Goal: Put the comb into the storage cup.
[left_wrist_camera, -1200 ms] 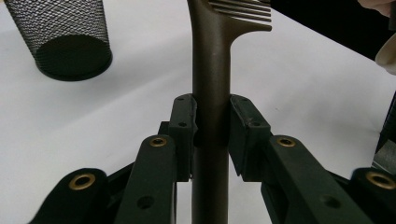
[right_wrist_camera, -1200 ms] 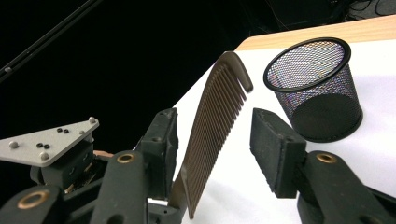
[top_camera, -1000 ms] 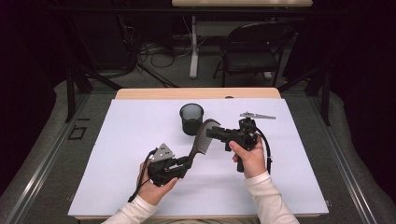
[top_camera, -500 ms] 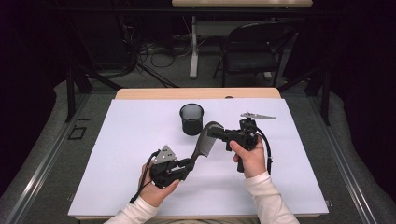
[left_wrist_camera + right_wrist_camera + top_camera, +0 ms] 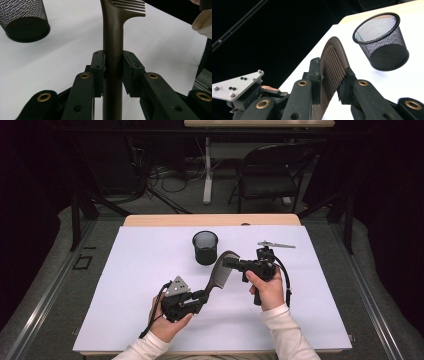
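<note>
My left gripper (image 5: 112, 75): clamps the comb (image 5: 221, 272) handle.
My right gripper (image 5: 332, 85): just closing on its teeth.
Cup (image 5: 205, 247): near, apart.

A black wire-mesh pen cup (image 5: 205, 247) is stood upright on the white sheet (image 5: 130, 285) that is spread over the table; it is seen again in the left gripper view (image 5: 23, 21) and, tilted by the camera, in the right gripper view (image 5: 380, 41). A small metal hair clip (image 5: 276, 244) is laid flat on the sheet, to the right of the cup and well apart from it. The wooden table edge (image 5: 165, 220) is left bare along the far side. Beyond it, a dark chair (image 5: 267, 172) is placed on the grey floor, beside the white leg of a second table (image 5: 207, 170), and loose cables (image 5: 160, 175) are strewn to the left.
</note>
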{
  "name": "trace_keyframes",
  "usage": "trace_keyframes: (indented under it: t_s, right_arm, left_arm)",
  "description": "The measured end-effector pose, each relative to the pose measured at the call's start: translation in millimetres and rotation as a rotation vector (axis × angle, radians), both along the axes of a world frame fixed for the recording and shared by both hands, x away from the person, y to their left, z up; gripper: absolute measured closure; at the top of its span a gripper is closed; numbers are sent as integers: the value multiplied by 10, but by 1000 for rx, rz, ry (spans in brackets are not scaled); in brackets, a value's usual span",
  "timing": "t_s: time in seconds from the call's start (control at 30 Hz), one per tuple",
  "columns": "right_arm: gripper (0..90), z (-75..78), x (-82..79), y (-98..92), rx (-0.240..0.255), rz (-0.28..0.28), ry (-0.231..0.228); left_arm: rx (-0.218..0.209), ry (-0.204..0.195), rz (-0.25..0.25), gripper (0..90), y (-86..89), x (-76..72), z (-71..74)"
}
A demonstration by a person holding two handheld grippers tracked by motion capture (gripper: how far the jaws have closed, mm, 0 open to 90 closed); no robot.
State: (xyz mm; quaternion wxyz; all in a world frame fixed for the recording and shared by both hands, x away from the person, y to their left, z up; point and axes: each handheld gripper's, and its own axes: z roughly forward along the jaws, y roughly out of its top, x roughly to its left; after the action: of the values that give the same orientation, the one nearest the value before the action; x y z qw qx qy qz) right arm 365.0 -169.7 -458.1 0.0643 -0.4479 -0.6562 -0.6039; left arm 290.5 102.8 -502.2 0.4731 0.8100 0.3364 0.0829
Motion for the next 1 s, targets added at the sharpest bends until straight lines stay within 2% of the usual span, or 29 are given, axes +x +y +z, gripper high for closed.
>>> trace_keyframes:
  t_s: [0.13,0.23,0.53,0.87,1.0]
  right_arm:
    - [809,-6,-1,-9,27,-7,42]
    - [822,-12,0,-20,41,-9,56]
    - [856,-34,11,-36,78,5,80]
    - [861,-53,20,-46,92,0,95]
    - [868,-79,35,-56,119,7,109]
  left_arm:
    - [-3,2,-3,725,-4,-4,-1]
    - [-2,3,-3,725,-6,-8,0]
    - [-8,11,-5,725,-11,-10,-7]
    - [-10,11,-3,725,-8,-9,-8]
    - [-10,12,-3,725,-8,-7,-9]
